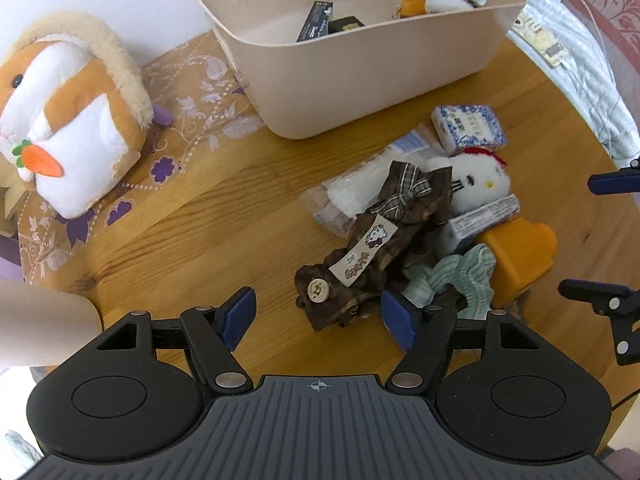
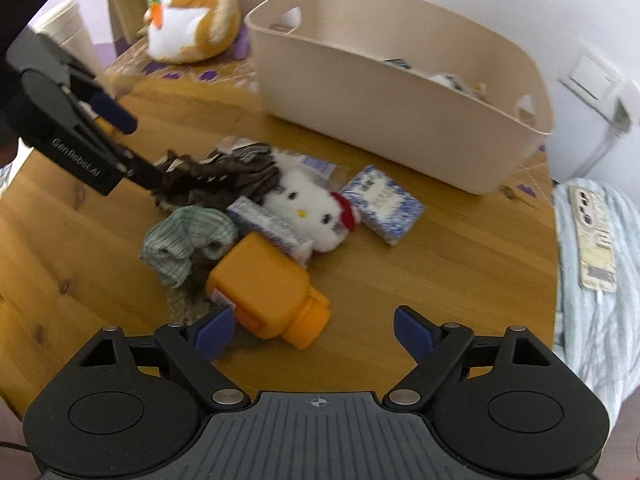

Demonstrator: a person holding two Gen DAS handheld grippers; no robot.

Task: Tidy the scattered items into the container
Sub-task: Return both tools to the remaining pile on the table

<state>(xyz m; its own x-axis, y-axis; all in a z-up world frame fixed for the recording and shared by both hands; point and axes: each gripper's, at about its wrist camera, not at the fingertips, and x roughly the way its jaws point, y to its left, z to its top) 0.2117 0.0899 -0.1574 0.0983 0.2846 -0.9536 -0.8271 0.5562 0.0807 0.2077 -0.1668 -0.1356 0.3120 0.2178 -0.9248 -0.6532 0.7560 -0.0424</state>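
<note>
Left gripper [image 1: 318, 318] is spread wide, holding nothing, above the brown cloth [image 1: 368, 248] at the near-left edge of the pile, in front of the beige bin [image 1: 360, 80]. Right gripper [image 2: 310, 330] is spread too, empty, just beside the orange bottle [image 2: 268, 288] at the pile's near end. Picking-up looks next: each must drop lower, then squeeze.
</note>
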